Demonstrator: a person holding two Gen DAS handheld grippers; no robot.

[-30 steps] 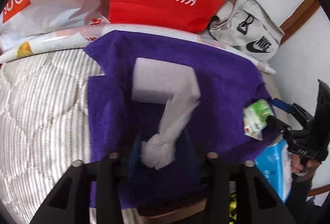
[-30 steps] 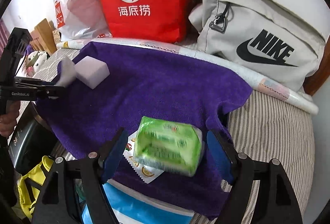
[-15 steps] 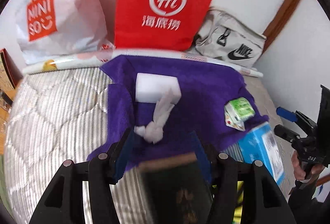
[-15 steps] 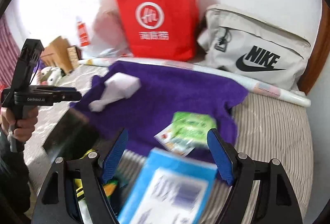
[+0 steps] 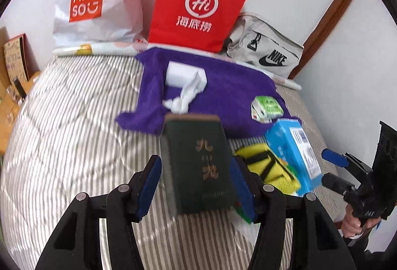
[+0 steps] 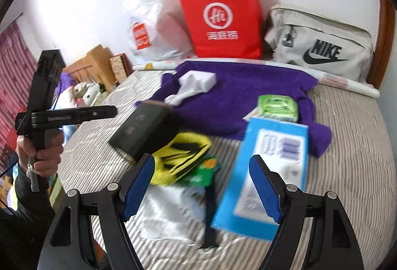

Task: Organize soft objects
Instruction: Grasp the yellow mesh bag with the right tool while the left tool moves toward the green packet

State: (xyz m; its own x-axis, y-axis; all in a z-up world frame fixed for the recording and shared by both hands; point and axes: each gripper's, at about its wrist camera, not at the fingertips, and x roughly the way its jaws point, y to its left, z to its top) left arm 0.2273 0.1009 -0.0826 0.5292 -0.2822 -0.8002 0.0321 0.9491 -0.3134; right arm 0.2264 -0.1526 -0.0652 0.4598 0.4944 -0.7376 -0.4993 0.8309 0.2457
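A purple towel (image 5: 223,86) (image 6: 248,91) lies on the striped bed. On it sit a white sponge block (image 5: 184,75) (image 6: 201,78), a twisted white cloth (image 5: 183,98) (image 6: 177,97) and a green tissue pack (image 5: 268,107) (image 6: 276,106). My left gripper (image 5: 196,183) is open, its fingers on either side of a dark green book (image 5: 198,160) (image 6: 141,128) that lies on the bed. My right gripper (image 6: 202,185) is open and empty, above a blue box (image 6: 265,170) (image 5: 292,153) and a yellow pouch (image 6: 178,160) (image 5: 268,168).
A red paper bag (image 5: 198,4), a white Miniso bag (image 5: 94,1) and a grey Nike bag (image 5: 265,54) stand against the wall behind the towel. A rolled sheet (image 6: 347,83) lies along the bed's far edge. A white plastic bag (image 6: 168,210) lies under my right gripper.
Both grippers have pulled back from the towel toward the bed's near side. The white cloth and green tissue pack stay on the towel. The book, box and pouch have come into view.
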